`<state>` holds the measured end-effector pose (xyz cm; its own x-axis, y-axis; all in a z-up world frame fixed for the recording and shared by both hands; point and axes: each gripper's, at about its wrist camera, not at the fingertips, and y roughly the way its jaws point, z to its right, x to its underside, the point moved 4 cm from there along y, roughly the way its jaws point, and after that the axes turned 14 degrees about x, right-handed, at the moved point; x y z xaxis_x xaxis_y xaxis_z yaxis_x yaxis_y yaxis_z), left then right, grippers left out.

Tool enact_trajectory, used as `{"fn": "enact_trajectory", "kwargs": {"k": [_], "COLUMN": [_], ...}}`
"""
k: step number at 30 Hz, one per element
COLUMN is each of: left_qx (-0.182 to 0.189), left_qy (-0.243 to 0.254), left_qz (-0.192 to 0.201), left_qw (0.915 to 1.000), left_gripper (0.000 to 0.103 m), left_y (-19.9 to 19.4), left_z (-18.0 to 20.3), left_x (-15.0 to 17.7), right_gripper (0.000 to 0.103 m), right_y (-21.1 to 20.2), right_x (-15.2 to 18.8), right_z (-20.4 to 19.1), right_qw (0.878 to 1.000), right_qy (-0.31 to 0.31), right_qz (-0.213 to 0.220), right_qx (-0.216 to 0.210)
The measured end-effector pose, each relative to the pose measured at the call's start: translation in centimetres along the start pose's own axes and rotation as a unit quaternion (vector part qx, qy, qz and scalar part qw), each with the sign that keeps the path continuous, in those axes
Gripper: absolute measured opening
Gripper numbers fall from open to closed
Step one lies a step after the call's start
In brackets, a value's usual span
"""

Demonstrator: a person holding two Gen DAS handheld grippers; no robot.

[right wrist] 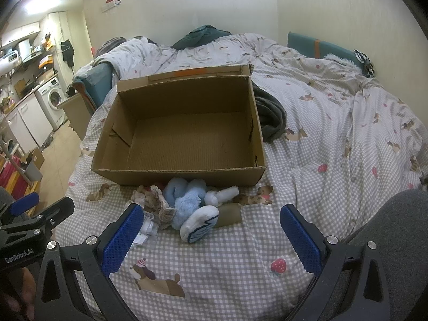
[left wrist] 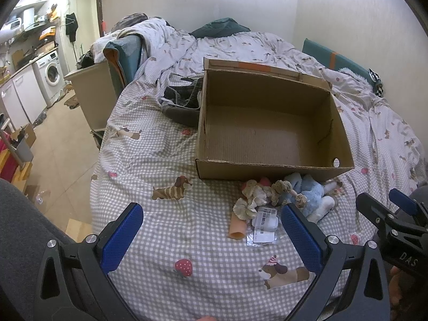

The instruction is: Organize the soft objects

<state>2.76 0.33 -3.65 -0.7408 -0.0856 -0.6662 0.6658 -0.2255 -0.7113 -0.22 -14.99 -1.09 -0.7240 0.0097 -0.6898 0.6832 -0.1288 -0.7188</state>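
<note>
Both sets of jaws spread wide, nothing held. Soft toys [right wrist: 187, 208] heaped on the checked bedspread [right wrist: 219, 267], touching the near wall of the empty cardboard box [right wrist: 176, 172]. Right gripper [right wrist: 211, 238] nearer — pile just ahead, left of centre; white plush shoe [right wrist: 199, 223] closest. From the left gripper [left wrist: 212, 236], heap ahead to the right.

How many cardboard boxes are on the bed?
1. The cardboard box sits open on the checked bedspread, just behind the pile of soft toys. Another could hide behind it or in the bedding.
</note>
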Motion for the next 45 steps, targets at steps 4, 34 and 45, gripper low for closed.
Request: {"fn": "enact_trajectory", "kwargs": {"k": [4,34,45], "left_qx": [-0.001,0.0,0.0], "left_qy": [0.0,0.001,0.001], "left_qz": [0.0,-0.003,-0.003], "left_qw": [1.0,1.0,1.0], "left_gripper": [0.103,0.103,0.103], "left_y": [0.02,0.1,0.11], "left_z": [0.03,0.4,0.4], "left_x": [0.0,-0.03,-0.03], "right_gripper": [0.103,0.103,0.103], "right_y": [0.02,0.06,0.08], "right_x": [-0.01,0.03,0.0], "right_z": [0.02,0.0,-0.01], "right_qw": [1.0,1.0,1.0], "right_qy": [-0.001,0.0,0.001], "right_qz": [0.0,-0.001,-0.003], "right_qx": [0.0,-0.001,-0.001]}}
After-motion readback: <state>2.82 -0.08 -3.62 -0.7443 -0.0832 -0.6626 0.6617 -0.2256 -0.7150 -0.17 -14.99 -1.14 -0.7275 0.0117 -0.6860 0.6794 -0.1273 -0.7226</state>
